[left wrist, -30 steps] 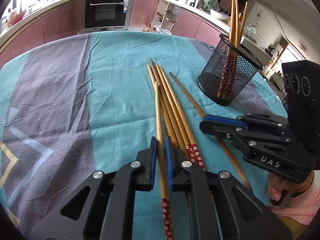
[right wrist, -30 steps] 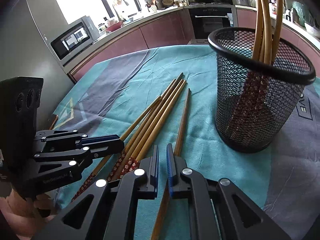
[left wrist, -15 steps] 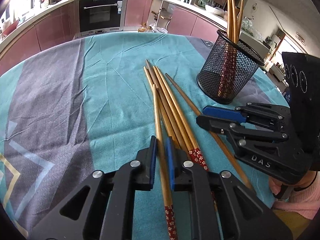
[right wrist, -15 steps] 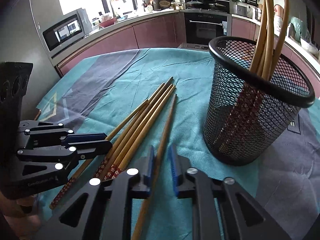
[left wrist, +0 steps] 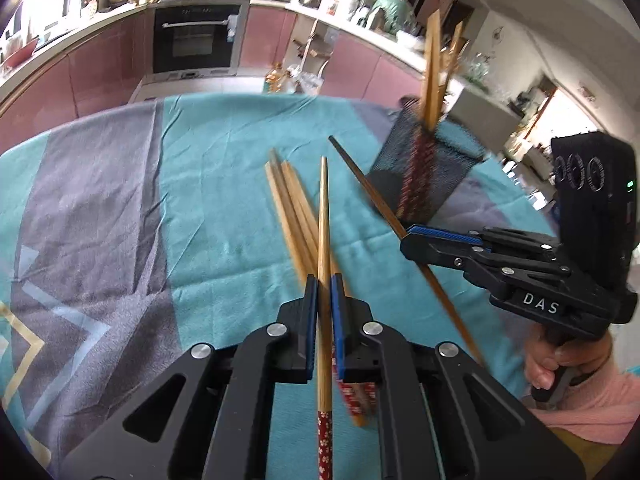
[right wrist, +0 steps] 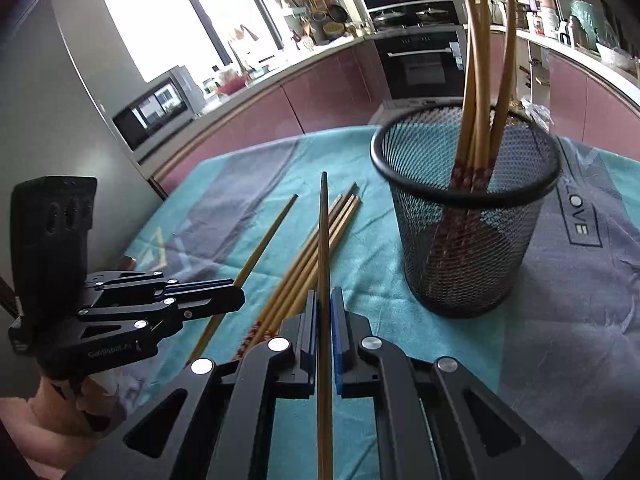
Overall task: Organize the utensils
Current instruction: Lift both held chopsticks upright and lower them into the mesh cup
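We now lift one chopstick in each gripper off the table: a second ago both lay flat in the pile. The left gripper (left wrist: 324,280) jaws are clamped on a chopstick (left wrist: 323,216), and the right gripper (right wrist: 325,296) jaws on another chopstick (right wrist: 323,232). The rest of the pile (right wrist: 316,248) lies on the teal cloth (left wrist: 224,200), so next we carry ours to the mesh cup (right wrist: 472,256) nearby

Home kitchen: built-in oven (left wrist: 198,36), pink cabinets (right wrist: 320,96), microwave (right wrist: 154,110).

Mesh holder (right wrist: 466,216) on the tablecloth (right wrist: 560,320) holds upright chopsticks (right wrist: 476,120); loose chopsticks (right wrist: 316,248) lie left.
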The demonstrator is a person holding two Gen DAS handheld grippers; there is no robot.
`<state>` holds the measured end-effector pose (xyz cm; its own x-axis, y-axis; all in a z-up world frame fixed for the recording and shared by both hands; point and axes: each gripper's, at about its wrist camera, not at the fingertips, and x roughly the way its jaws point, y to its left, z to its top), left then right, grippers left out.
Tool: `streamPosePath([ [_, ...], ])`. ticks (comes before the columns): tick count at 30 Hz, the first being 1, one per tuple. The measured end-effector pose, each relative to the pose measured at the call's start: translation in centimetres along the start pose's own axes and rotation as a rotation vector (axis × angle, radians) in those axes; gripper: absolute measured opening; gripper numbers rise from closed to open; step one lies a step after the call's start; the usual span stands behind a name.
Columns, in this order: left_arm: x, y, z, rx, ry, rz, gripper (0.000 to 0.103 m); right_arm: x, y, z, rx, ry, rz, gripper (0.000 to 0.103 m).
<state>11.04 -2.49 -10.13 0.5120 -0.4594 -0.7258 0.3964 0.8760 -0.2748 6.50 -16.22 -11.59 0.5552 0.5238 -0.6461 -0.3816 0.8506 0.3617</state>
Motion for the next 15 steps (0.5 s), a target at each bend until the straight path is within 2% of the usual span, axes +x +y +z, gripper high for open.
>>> streamPosePath([
  [8,-4.1,-2.2,1.6,0.030,-0.084,-0.122,0.007,-4.9,-0.6,0.5,0.002,-0.115,0.054,0.006],
  [15,-6.4,-4.3,3.0,0.064,-0.148,-0.167,0.007,-8.0,-1.2,0.9,-0.007,-0.208,0.058,0.006],
])
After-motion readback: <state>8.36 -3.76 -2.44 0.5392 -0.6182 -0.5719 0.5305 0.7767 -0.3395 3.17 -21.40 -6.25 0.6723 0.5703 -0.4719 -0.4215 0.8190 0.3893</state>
